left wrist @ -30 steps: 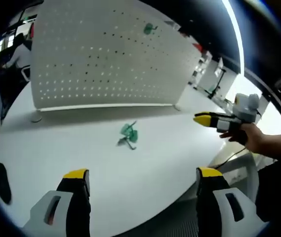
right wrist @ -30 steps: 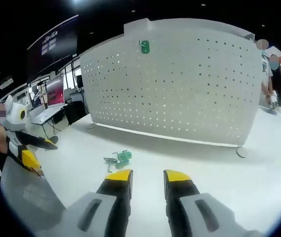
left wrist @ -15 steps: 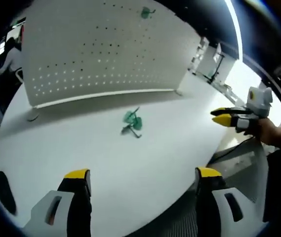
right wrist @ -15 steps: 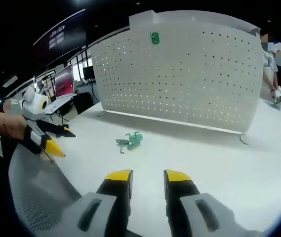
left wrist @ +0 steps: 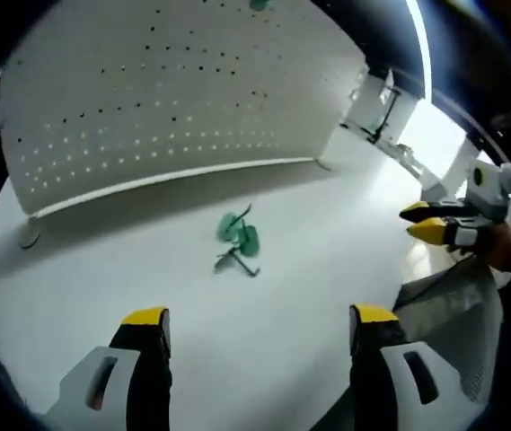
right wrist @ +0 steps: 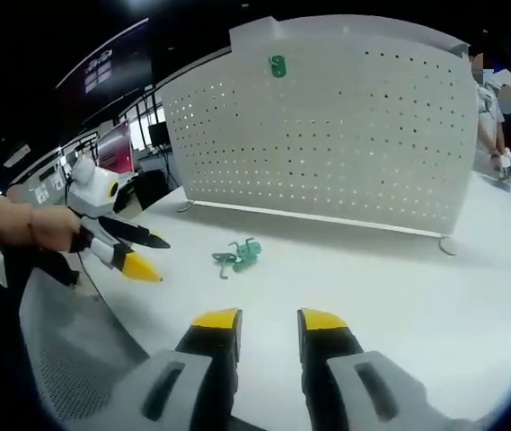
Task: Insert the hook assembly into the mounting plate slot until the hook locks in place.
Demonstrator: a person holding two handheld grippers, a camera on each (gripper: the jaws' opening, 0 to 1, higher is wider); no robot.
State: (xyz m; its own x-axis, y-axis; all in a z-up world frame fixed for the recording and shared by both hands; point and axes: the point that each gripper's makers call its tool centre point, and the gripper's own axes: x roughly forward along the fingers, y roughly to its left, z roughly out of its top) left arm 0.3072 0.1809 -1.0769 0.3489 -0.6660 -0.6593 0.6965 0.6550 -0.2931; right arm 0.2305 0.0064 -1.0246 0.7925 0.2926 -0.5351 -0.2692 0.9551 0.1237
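A white pegboard mounting plate (right wrist: pixel 327 135) stands upright on the white table (right wrist: pixel 399 296); a green hook (right wrist: pixel 277 65) hangs near its top edge. A loose green hook assembly (left wrist: pixel 237 241) lies on the table in front of the plate, also seen as the hook assembly (right wrist: pixel 237 257). My left gripper (left wrist: pixel 259 319) is open wide, short of the hook, with nothing between its fingers. My right gripper (right wrist: pixel 269 320) is open by a narrow gap and empty, farther back from the hook. The right gripper (left wrist: pixel 430 223) enters from the right; the left gripper (right wrist: pixel 129 256) enters from the left.
A grey mesh chair back (right wrist: pixel 66 359) sits at the table's near edge, below the hand on the left gripper. The plate rests on small feet (right wrist: pixel 448 244). People (right wrist: pixel 497 117) stand far right. Desks and screens (right wrist: pixel 102 162) lie behind the plate's left end.
The left gripper has come forward over the table toward the loose hook, which now looks larger in its view. The right gripper has hardly moved. Both hooks lie where they were.
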